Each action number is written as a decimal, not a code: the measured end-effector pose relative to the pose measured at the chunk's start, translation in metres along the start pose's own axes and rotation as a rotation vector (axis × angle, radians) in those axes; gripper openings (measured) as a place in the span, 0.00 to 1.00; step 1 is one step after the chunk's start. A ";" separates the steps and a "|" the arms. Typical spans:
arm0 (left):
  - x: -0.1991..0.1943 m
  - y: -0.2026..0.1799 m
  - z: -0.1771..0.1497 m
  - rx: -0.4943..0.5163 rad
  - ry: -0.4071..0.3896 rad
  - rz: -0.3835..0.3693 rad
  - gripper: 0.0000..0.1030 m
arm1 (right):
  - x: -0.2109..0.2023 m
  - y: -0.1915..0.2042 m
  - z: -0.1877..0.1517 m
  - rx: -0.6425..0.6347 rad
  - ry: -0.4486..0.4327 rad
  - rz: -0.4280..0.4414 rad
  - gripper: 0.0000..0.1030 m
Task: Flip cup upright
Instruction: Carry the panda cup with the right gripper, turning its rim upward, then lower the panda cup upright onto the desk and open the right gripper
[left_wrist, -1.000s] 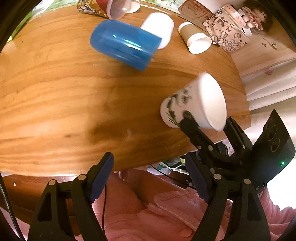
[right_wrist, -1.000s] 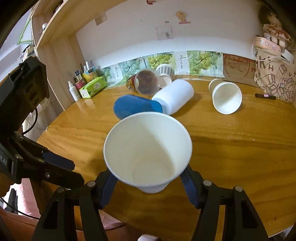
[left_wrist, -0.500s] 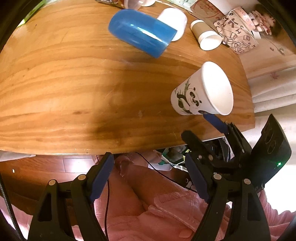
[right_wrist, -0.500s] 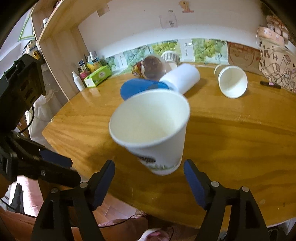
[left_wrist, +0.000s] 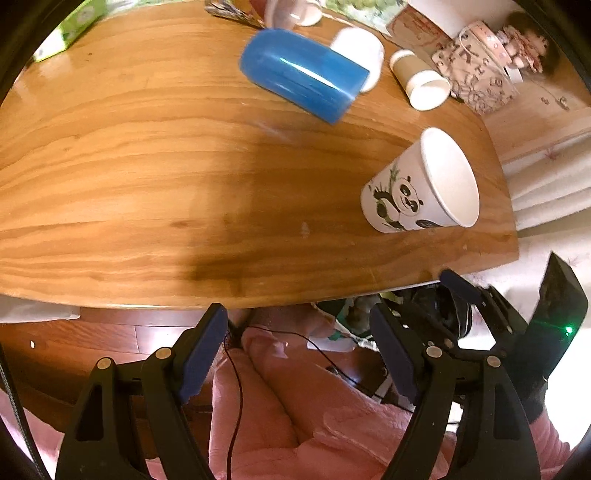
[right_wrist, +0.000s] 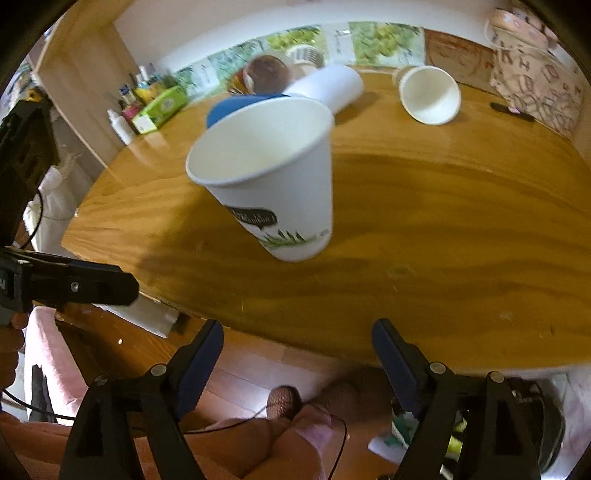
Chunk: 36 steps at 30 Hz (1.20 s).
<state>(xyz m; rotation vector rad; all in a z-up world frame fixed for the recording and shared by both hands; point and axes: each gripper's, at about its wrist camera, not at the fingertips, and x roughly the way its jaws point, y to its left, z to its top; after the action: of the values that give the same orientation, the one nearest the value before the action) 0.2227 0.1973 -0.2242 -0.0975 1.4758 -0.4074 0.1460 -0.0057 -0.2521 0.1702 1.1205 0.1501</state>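
Observation:
A white paper cup with a panda print stands upright on the wooden table near its front right corner; in the right wrist view it stands mouth up, just ahead of the gripper. My right gripper is open and empty, pulled back off the table edge; it also shows in the left wrist view. My left gripper is open and empty, below the table's front edge.
Lying on their sides at the back are a blue cup, a white cup, a brown-sleeved paper cup and a clear cup. A patterned bag sits back right. A green tissue box sits back left.
My right gripper set the panda cup upright on the table, opened, and drew back off the edge. My left gripper also pulled back slightly.

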 end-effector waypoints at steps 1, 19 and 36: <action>-0.004 0.002 -0.002 -0.007 -0.012 0.028 0.80 | -0.003 0.001 -0.001 0.007 0.003 -0.008 0.83; -0.102 -0.011 -0.023 0.130 -0.330 0.133 0.80 | -0.105 0.042 0.003 0.123 -0.093 -0.167 0.89; -0.213 -0.034 -0.062 0.116 -0.753 0.200 0.97 | -0.205 0.095 0.025 0.264 -0.451 -0.145 1.00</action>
<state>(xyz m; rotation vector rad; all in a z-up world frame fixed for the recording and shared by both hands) 0.1463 0.2466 -0.0190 -0.0053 0.7094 -0.2487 0.0778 0.0436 -0.0408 0.3388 0.6953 -0.1614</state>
